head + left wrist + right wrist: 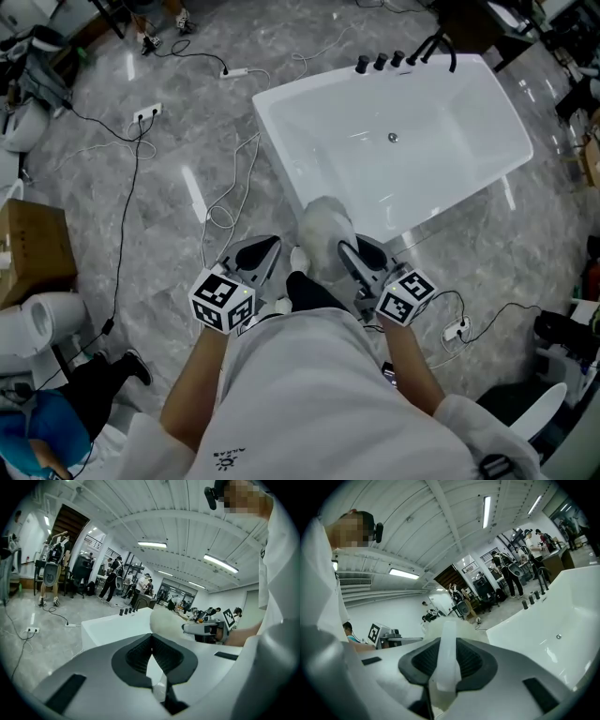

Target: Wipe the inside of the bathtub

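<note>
The white bathtub [394, 141] stands on the grey floor ahead of me, with black taps [394, 60] on its far rim and a drain [393, 138] in its bottom. My right gripper [351, 255] is held near my chest, shut on the pale handle [447, 653] of a fluffy white scrubber [326, 229]. The scrubber's head hangs over the floor just short of the tub's near end. My left gripper [259, 257] is level with it to the left, shut with nothing between its pads. The left gripper view shows the scrubber [167, 622] and the tub [112, 627].
Cables and power strips [146, 114] trail over the floor left of the tub, and another strip [457, 329] lies at the right. A cardboard box [33, 248] and white toilets [33, 323] stand at the left. People and equipment fill the room's far side.
</note>
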Available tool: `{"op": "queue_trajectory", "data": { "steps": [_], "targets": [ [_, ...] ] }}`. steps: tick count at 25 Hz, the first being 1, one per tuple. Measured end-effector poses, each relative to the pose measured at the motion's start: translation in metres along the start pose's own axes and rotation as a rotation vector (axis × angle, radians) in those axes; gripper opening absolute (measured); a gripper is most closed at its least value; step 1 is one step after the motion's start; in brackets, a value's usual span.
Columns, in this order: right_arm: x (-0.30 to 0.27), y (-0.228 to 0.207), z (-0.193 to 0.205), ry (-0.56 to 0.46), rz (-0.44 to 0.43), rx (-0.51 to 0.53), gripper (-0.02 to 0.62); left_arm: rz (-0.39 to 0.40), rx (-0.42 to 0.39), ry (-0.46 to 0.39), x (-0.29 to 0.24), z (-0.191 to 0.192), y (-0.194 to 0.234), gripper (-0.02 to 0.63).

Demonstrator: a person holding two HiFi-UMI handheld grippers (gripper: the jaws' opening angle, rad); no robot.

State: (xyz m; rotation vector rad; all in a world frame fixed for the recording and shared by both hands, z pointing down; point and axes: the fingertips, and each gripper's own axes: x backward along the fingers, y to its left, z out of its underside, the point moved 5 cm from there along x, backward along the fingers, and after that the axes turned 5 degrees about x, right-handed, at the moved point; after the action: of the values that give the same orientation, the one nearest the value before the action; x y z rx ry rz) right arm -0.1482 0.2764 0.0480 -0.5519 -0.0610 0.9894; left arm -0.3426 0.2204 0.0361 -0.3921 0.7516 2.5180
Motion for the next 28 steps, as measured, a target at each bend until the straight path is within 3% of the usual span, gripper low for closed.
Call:
{"op": "queue_trajectory", "data": {
  "steps": [7,15,23,28],
  "targets": [
    [-0.047,-0.05,-0.026,0.048,-0.03,-0.032,0.101,-0.028,0.014,-0.009,-0.047,-0.047,0.041,0.012],
    [-0.071,-0.09,-0.045,0.045,-0.006,-0.054,0.101,-0.028,0.024,0.018,-0.073,-0.065,0.069,0.012],
    [-0.083,-0.109,-0.038,0.044,0.05,-0.128,0.101,0.036,0.037,0.083,-0.103,-0.072,0.094,0.012],
    [-0.117,-0.126,-0.035,0.075,0.109,-0.146,0.101,0.101,0.047,0.157,-0.132,-0.082,0.132,0.012]
  ]
}}
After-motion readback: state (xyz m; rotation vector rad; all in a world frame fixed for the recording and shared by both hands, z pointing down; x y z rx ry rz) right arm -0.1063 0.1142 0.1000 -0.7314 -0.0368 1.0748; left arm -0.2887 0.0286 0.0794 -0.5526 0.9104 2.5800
